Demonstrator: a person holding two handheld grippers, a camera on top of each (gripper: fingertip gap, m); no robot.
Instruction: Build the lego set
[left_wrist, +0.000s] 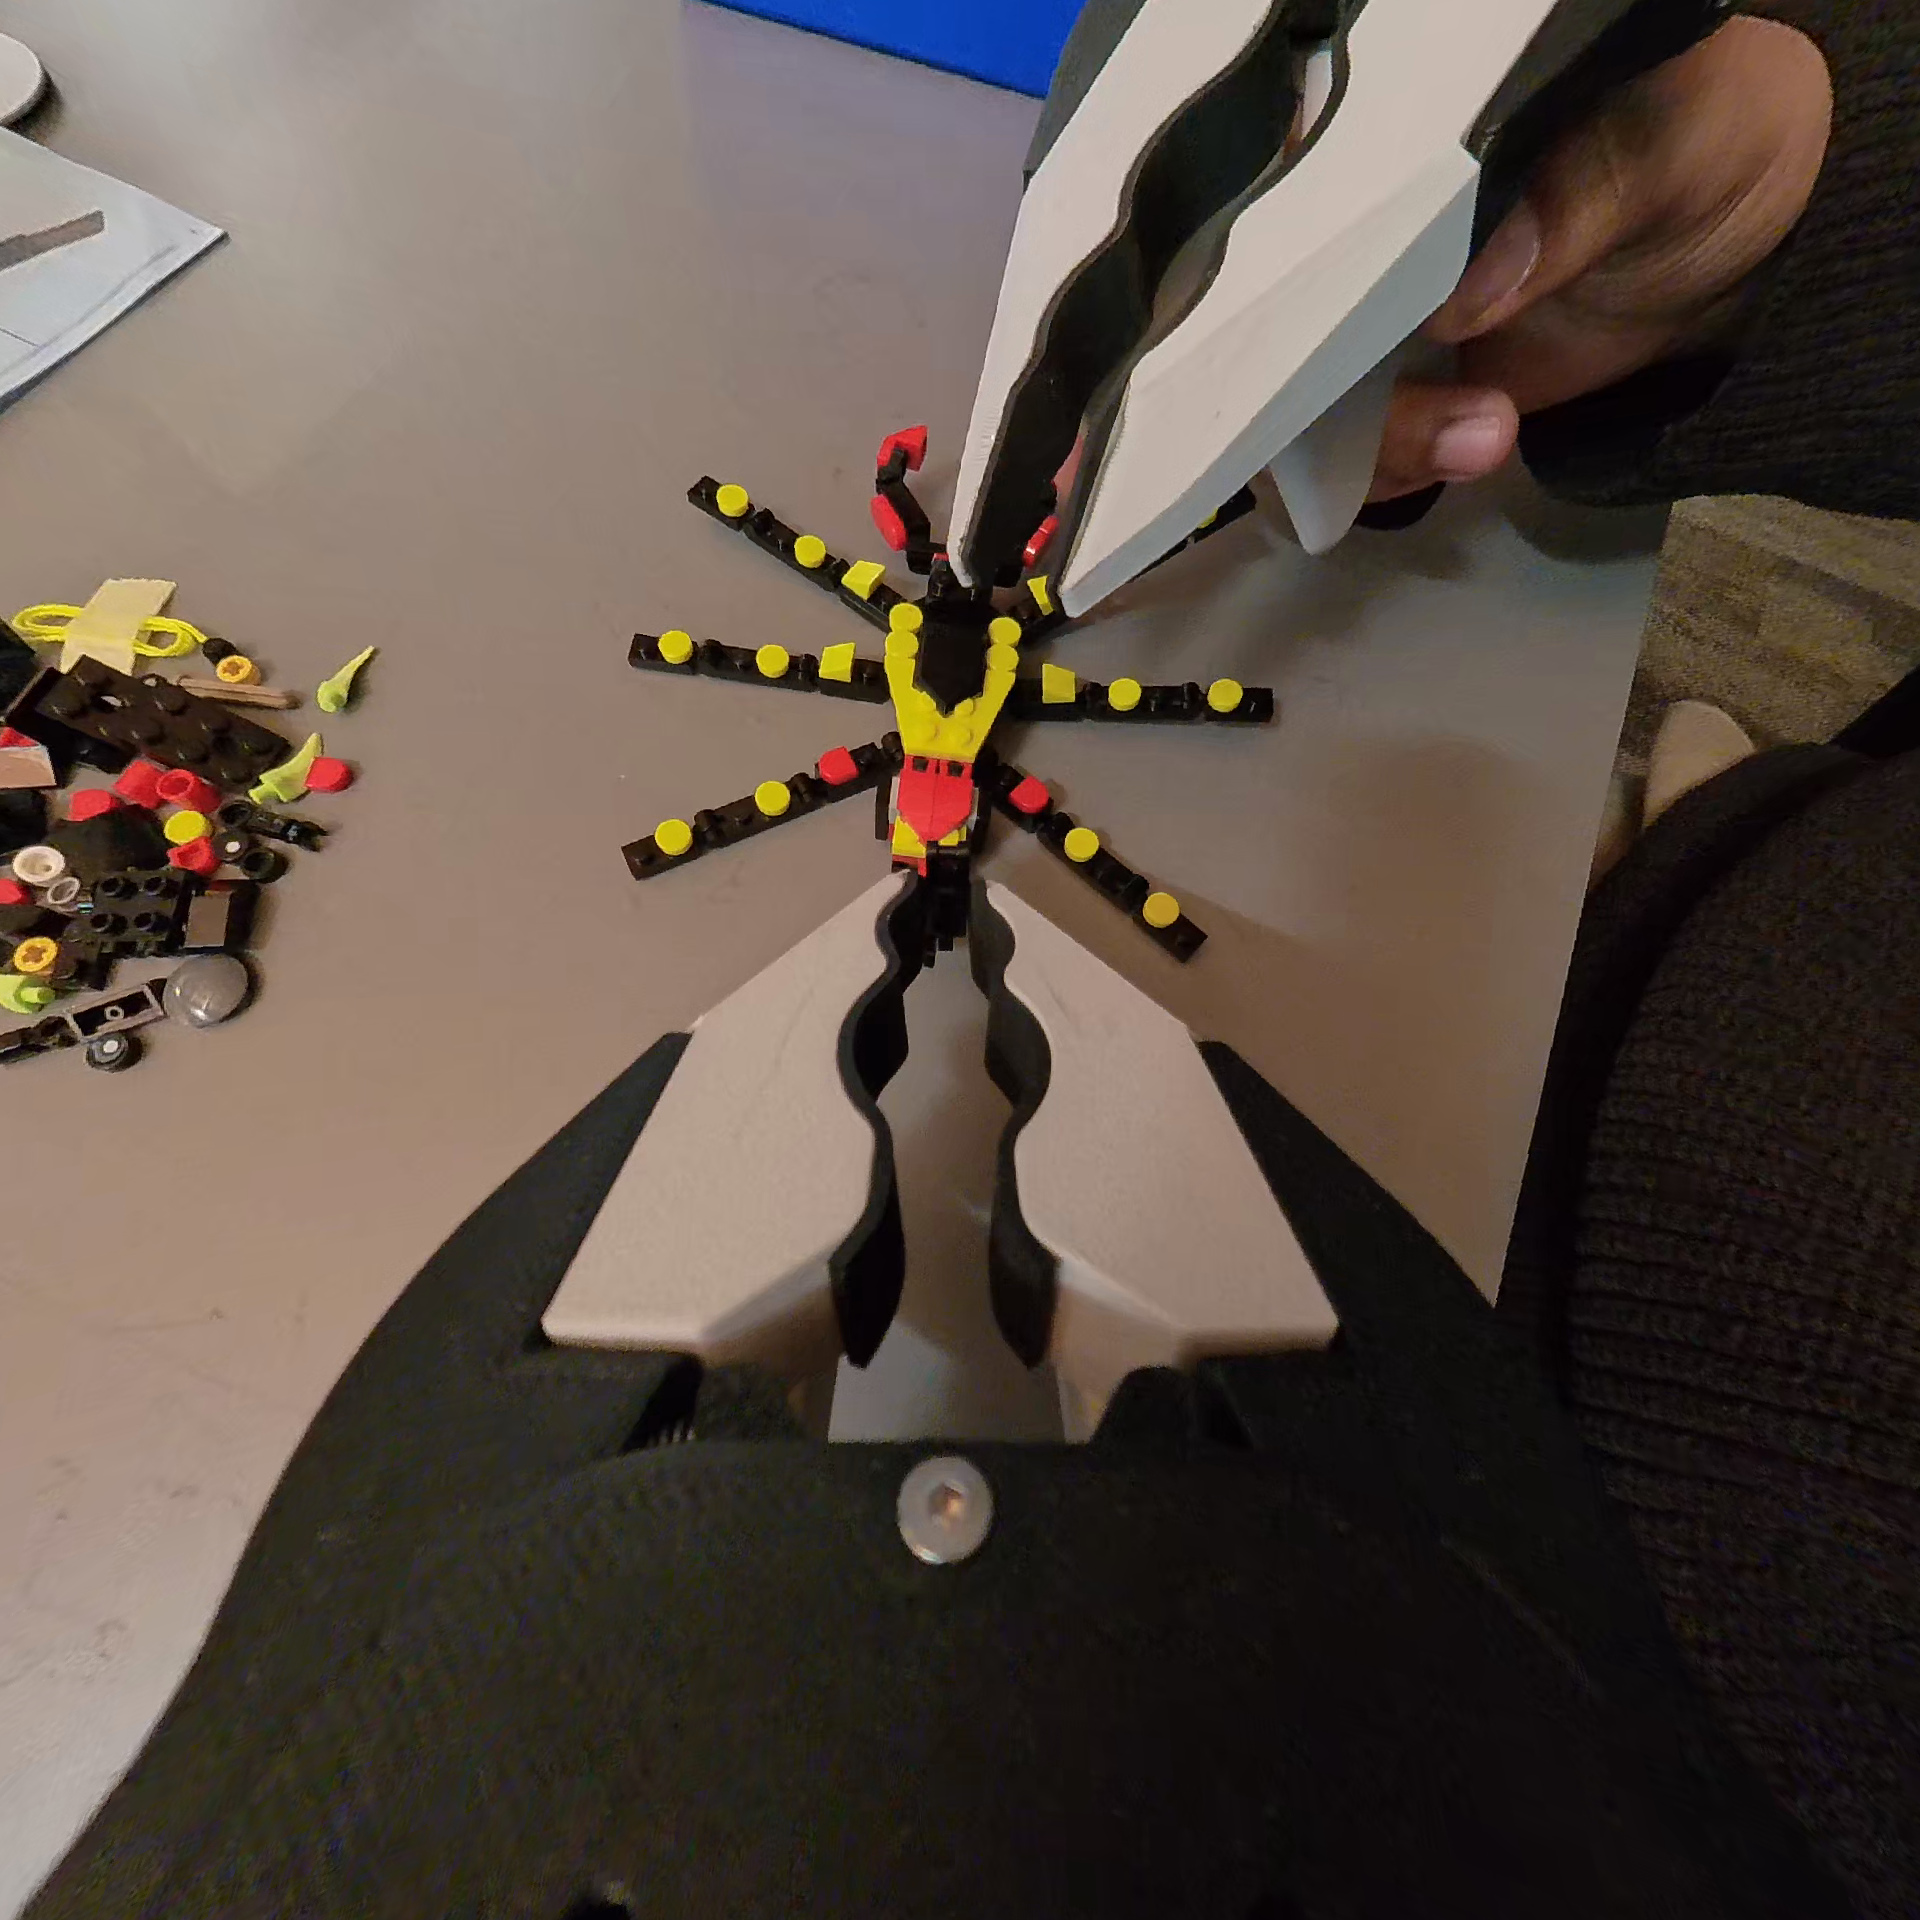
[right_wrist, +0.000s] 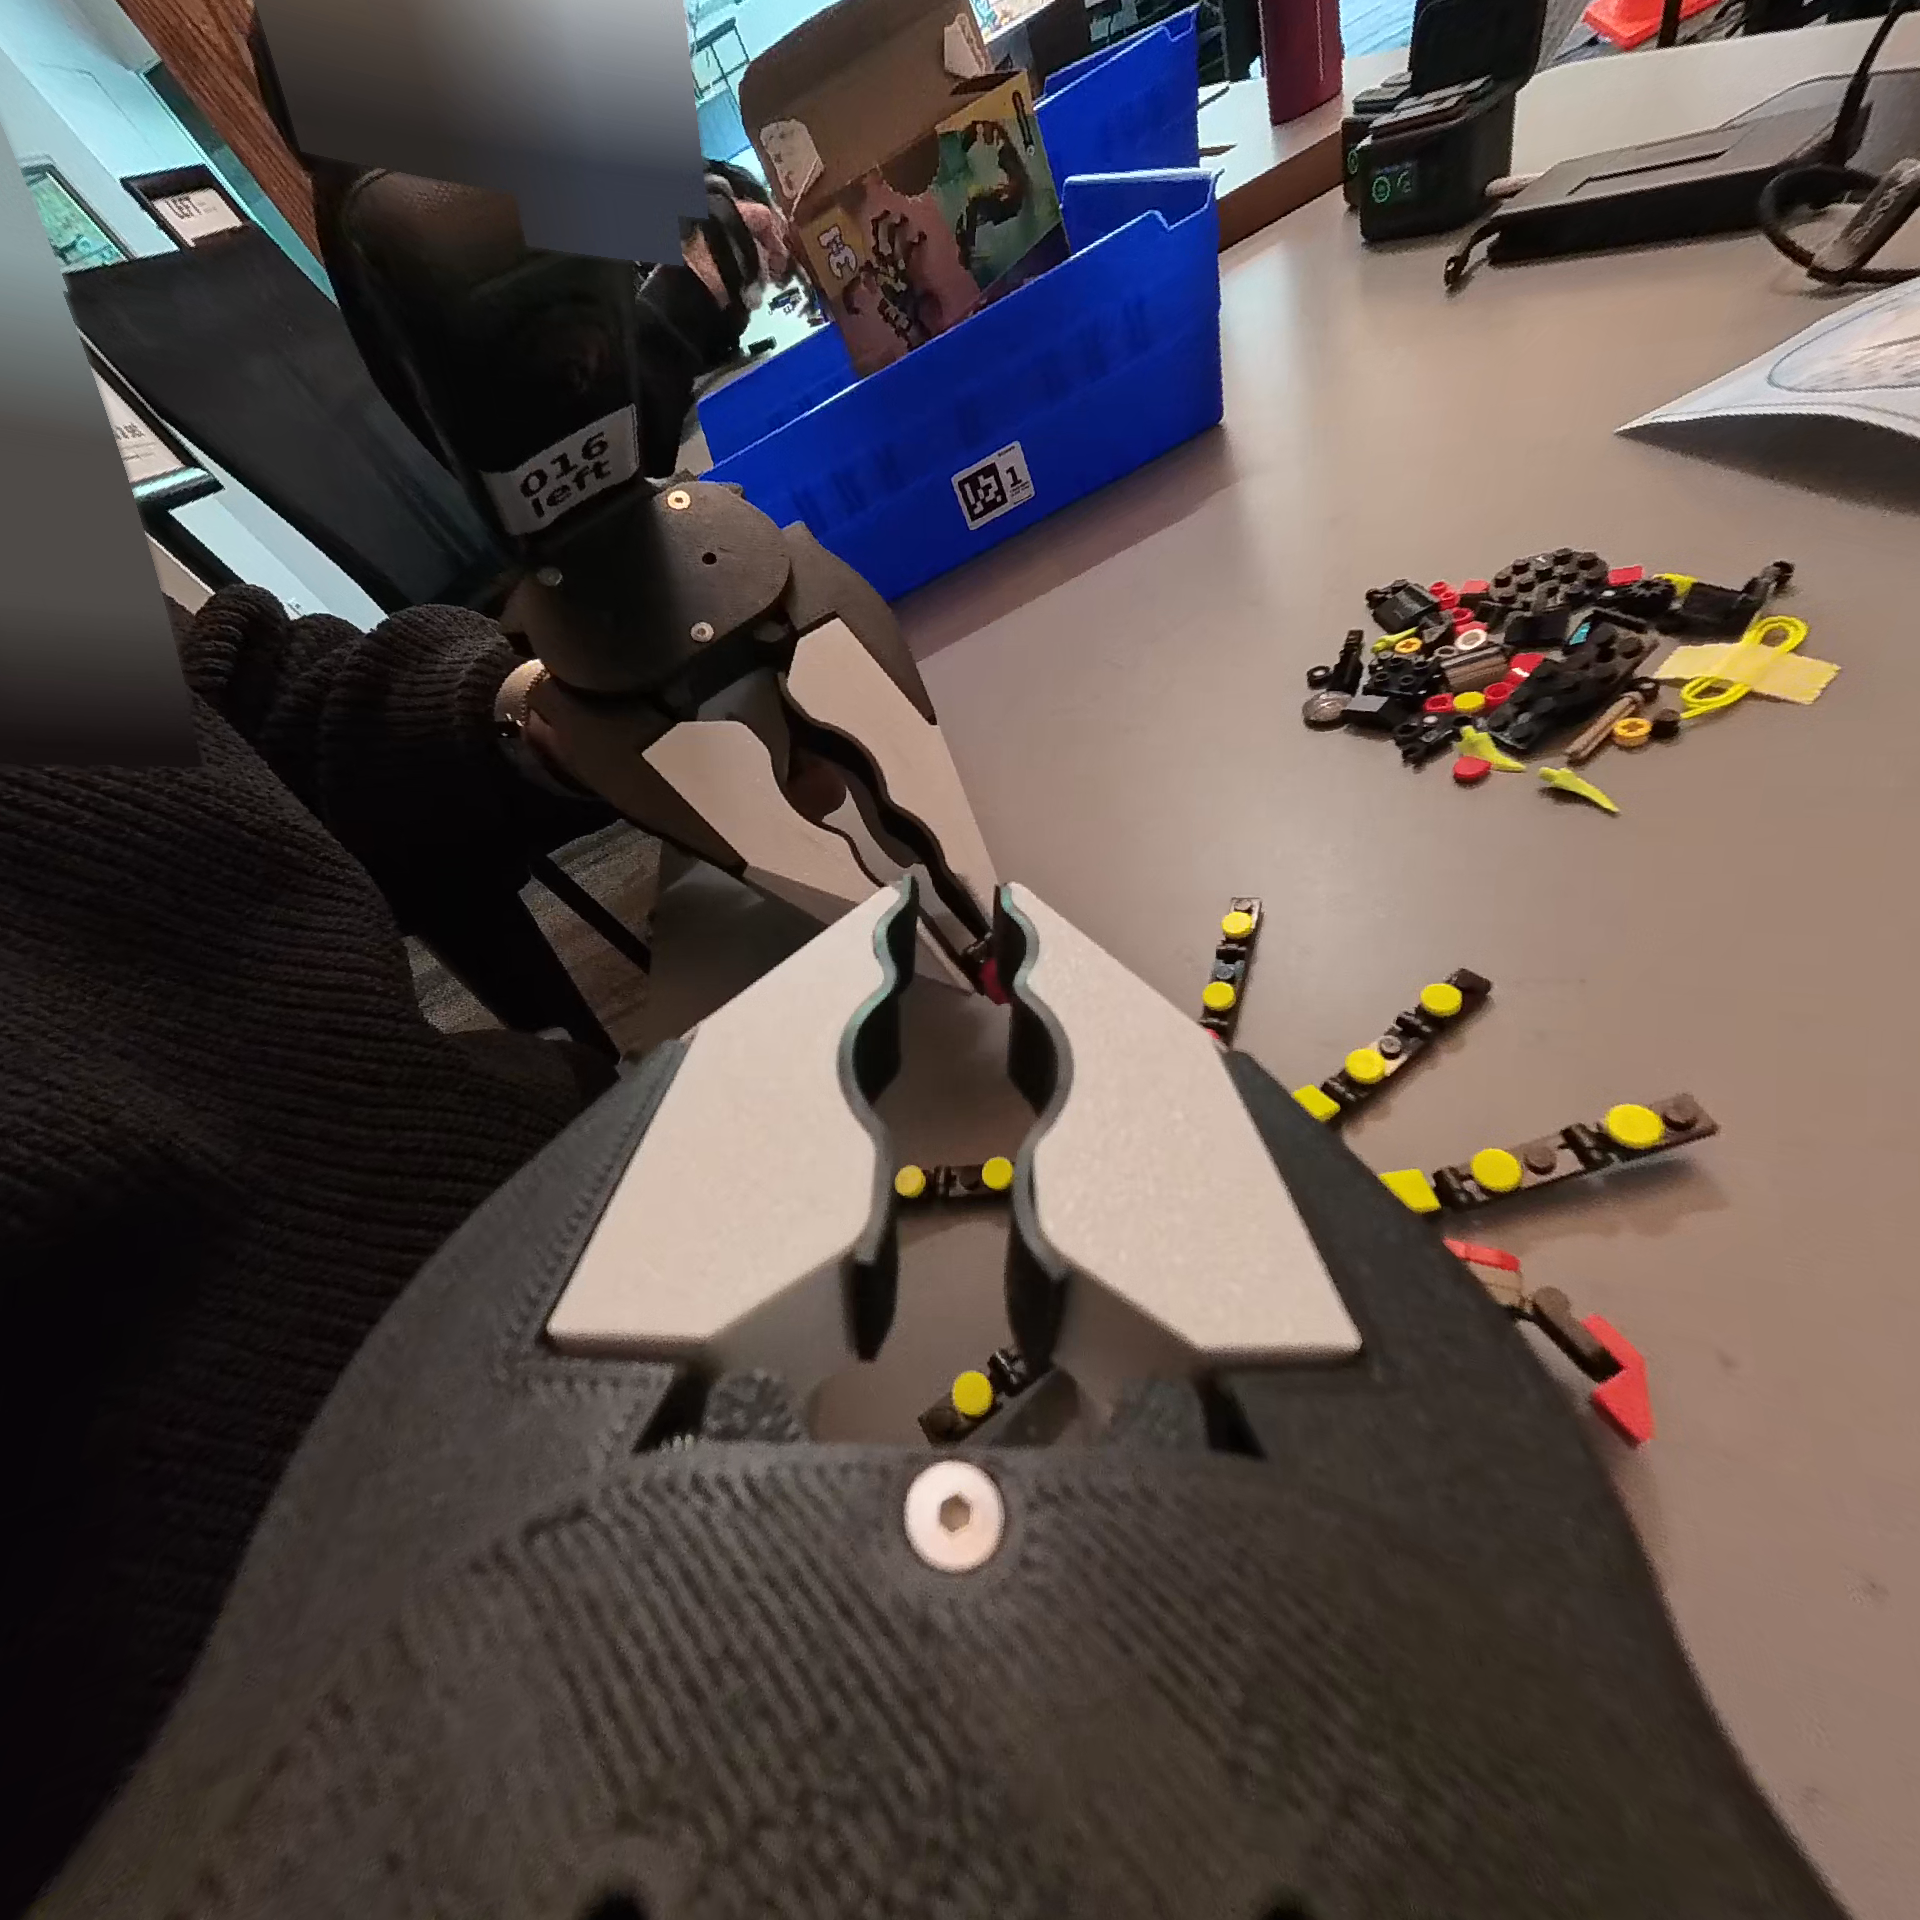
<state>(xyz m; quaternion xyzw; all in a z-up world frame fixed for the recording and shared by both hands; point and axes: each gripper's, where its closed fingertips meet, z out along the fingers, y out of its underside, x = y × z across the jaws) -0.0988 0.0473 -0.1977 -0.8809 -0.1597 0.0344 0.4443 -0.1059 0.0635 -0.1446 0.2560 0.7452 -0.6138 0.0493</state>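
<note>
A brick-built spider-like model (left_wrist: 940, 707) with a yellow and red body and black legs with yellow studs lies on the grey table (left_wrist: 499, 395). My left gripper (left_wrist: 943, 902) is closed on the black rear end of the model. My right gripper (left_wrist: 1023, 587) comes down from the upper right at the model's front, with a red-tipped pincer arm (left_wrist: 1041, 540) between its fingers. The other pincer (left_wrist: 896, 488) stands free. In the right wrist view my right gripper (right_wrist: 956, 914) hides the body. Only the legs (right_wrist: 1496, 1169) and the left gripper (right_wrist: 971, 935) show.
A pile of loose black, red and yellow pieces (left_wrist: 135, 821) lies to the left, and shows in the right wrist view (right_wrist: 1538, 665). A paper booklet (left_wrist: 62, 270) lies at the far left. A blue bin (right_wrist: 987, 416) holds a box. The table edge (left_wrist: 1558, 935) runs close on the right. There is about 6 cm between the tips of the two grippers.
</note>
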